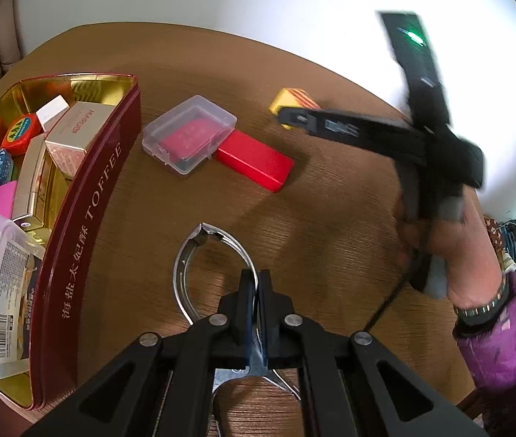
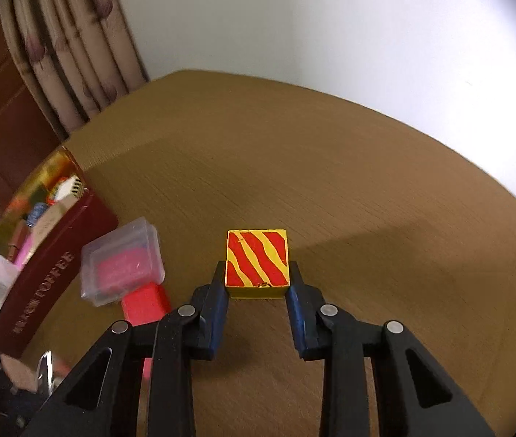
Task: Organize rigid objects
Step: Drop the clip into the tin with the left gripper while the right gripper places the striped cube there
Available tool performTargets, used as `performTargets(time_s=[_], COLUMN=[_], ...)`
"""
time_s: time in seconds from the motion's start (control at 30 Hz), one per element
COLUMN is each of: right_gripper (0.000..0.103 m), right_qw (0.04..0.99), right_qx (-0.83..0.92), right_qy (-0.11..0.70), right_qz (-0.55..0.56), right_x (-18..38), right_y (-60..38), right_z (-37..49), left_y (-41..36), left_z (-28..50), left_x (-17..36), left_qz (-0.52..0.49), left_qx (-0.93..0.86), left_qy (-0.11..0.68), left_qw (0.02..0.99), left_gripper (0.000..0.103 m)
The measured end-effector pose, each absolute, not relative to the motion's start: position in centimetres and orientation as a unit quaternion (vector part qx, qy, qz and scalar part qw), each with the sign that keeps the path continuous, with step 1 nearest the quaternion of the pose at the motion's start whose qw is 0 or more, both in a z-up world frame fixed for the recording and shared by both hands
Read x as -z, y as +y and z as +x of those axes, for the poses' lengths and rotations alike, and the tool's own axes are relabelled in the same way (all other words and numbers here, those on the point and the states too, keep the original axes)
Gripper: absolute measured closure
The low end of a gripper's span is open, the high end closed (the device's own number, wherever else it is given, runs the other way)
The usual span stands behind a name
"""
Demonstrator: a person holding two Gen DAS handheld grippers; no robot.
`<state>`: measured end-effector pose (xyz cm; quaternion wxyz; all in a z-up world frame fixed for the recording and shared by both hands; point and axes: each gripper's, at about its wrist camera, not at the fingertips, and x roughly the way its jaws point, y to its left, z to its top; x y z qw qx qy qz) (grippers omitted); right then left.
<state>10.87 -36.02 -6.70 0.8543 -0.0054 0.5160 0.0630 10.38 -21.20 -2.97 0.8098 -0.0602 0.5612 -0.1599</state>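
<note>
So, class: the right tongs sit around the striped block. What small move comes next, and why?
Probably lift the yellow-and-red striped block straight up: the right tongs have both pads against its sides while it sits on the table, and the open toffee tin is its likely destination.

Both tools are black plastic linkages with round silver pivot screws and triangular cut-outs in the outer arms. The left gripper (image 1: 257, 287) and the right gripper (image 2: 257, 284) carry dark blue pads on the inner faces of the jaws. The right tool's body shows a green light and trails a black cable. The right hand (image 1: 451, 240) comes out of a purple patterned sleeve (image 1: 505, 349), with a dark beaded bracelet (image 1: 480, 309) at the wrist.
</note>
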Motion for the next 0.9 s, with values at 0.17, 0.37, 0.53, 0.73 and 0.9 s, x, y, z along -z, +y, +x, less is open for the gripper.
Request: performTargets(time_s=[0.17,0.37,0.53,0.73,0.9], right_gripper=[0.075,0.075,0.075,0.075,0.075], right_qw=[0.869,0.869,0.868,0.874,0.875], right_qx=[-0.044,-0.018,-0.014,-0.034,-0.059], right_qy=[0.492,0.489,0.486,0.474,0.471], right_qz=[0.04,0.072,0.103,0.102,0.098], right_x=[4.4,3.5,2.8,1.5,0.7], right_y=[-39.2,-41.5,-42.1,-39.2,-36.1], right_z=[5.1,-1.6,-4.9,-5.4,-4.7], left_y=[-21.7,-21.1,-17.9,-11.3,-6.8], left_z=[9.6,8.4,7.7,9.9,14.5], left_x=[1.5,-1.9,-6.5,-9.9,-7.4], left_qz=[-0.064,-0.075,-0.088,-0.059,-0.028], left_qx=[0.172,0.183,0.174,0.117,0.069], left_qy=[0.554,0.537,0.518,0.513,0.543], left_qw=[0.812,0.82,0.833,0.848,0.837], left_gripper=[0.101,0.101,0.101,0.101,0.101])
